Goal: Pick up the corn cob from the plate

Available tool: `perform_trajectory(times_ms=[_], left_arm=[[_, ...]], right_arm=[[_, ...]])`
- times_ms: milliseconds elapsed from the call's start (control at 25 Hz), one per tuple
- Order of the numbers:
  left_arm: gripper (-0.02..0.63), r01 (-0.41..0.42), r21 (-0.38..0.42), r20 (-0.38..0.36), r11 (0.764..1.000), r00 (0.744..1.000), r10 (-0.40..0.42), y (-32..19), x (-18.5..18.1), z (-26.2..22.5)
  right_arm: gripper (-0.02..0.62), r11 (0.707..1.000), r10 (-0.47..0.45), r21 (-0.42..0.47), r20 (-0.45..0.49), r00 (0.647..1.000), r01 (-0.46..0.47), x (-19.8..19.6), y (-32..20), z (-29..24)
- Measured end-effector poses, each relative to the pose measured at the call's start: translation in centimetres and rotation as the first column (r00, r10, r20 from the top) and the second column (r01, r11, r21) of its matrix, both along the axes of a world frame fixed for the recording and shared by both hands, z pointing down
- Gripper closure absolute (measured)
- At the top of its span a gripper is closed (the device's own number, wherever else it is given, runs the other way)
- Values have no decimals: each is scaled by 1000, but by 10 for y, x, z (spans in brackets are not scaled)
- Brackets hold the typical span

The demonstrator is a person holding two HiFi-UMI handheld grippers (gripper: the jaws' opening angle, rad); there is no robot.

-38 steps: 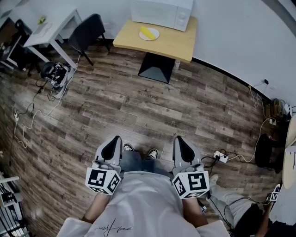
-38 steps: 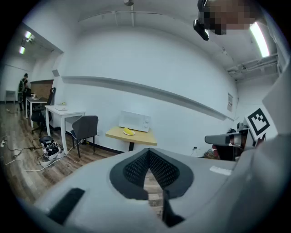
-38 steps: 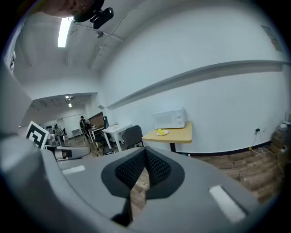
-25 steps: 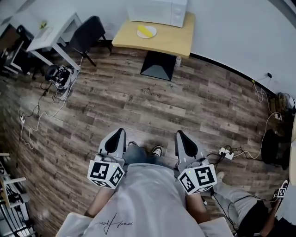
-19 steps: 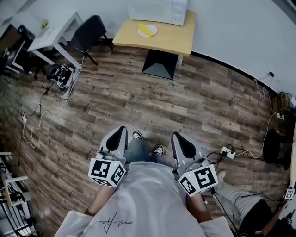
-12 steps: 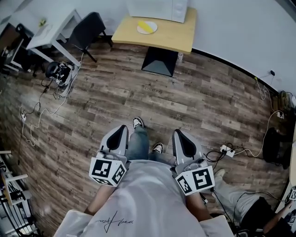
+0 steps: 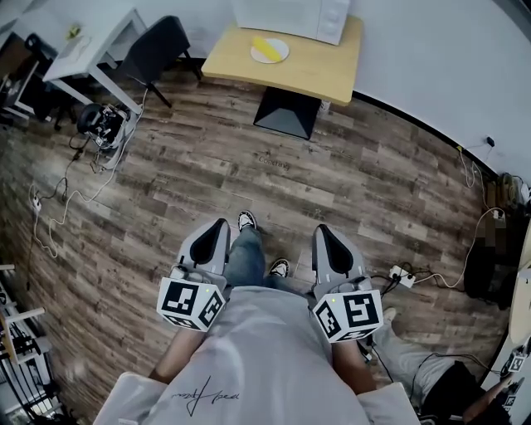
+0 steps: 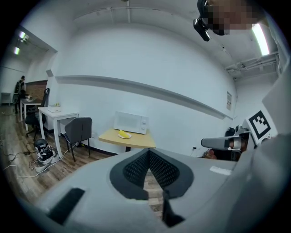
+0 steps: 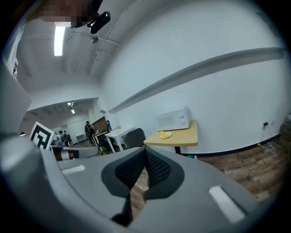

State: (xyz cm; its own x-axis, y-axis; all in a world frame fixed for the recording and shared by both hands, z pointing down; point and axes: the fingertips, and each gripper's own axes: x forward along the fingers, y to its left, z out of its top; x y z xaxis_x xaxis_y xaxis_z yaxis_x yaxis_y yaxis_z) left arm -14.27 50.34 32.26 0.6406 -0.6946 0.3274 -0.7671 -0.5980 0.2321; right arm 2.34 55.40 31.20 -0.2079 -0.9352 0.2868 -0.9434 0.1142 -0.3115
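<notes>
A yellow corn cob [image 7: 265, 46] lies on a small white plate [image 7: 276, 56] on a wooden table [image 7: 319, 73], in front of a white microwave [image 7: 290, 15]. This is far across the room from me. My left gripper [image 7: 218, 225] and right gripper [image 7: 323, 231] are held at waist height, pointing toward the table, both shut and empty. From the left gripper view the corn cob [image 8: 122, 134] is small and distant beyond the closed left gripper [image 8: 148, 150]. The right gripper view shows the corn cob [image 9: 163, 134] just as far beyond the closed right gripper [image 9: 145, 149].
Wood-plank floor lies between me and the table, which stands on a black base [image 7: 287, 114]. A dark chair [image 7: 158, 50] and a white desk [image 7: 87, 46] stand at the left. Cables [image 7: 58, 207] trail at the left; a power strip [image 7: 401, 280] lies at the right.
The person has stepped forward, one shoe now ahead of the other, and the table sits slightly nearer. Both grippers moved along at waist height and stay shut.
</notes>
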Motion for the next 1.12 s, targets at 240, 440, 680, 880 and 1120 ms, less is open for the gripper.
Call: perform_trajectory(times_ms=[240,440,680,880,1120], left_arm=[[615,-5,-20,-8,1000,1000,4,-39,-2,4],[615,-7,-34,-22,999,1000,6,-76,-8,5],[615,-26,-33,-31,999,999,25,-123,-12,1],[615,-24,-21,-42,999,999,23,-157,-28,-5],[615,-36,-14,-55,999,998,36,-195,-52,-11]], right_arm=[[589,999,-22,-40,15,1000,22,-11,-41,9],[588,998,-29,-54,18,999,29,-24,-81,10],[586,997,-34,-62,17,999,35,-35,-128,9],[586,998,-36,-50,15,999,37,-51,-163,5],[586,998,-52,-26,-16,999,52,-71,-204,-9]])
